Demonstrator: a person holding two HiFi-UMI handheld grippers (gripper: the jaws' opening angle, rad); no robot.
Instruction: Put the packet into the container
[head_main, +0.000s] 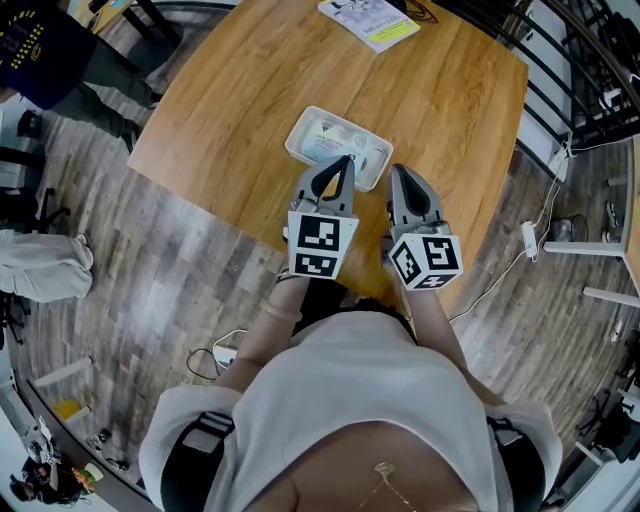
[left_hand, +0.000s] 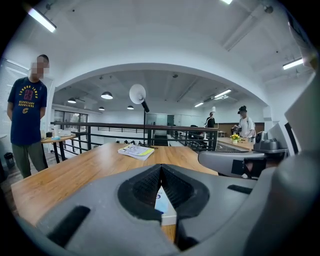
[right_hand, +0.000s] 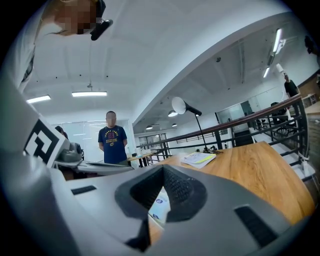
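Lower centre: left gripper (head_main: 344, 162) and right gripper (head_main: 398, 172), both with jaws pressed together, nothing pinched. Just beyond, frame centre: white rectangular plastic container (head_main: 299, 137) on the light wooden table (head_main: 230, 90), with the pale blue-and-white packet (head_main: 335, 147) lying inside. Placement looks done; nothing evidently left. Top edge: white-and-yellow booklet (head_main: 372, 20).

Left claw (head_main: 346, 162) perhaps hides part of container (head_main: 302, 132).
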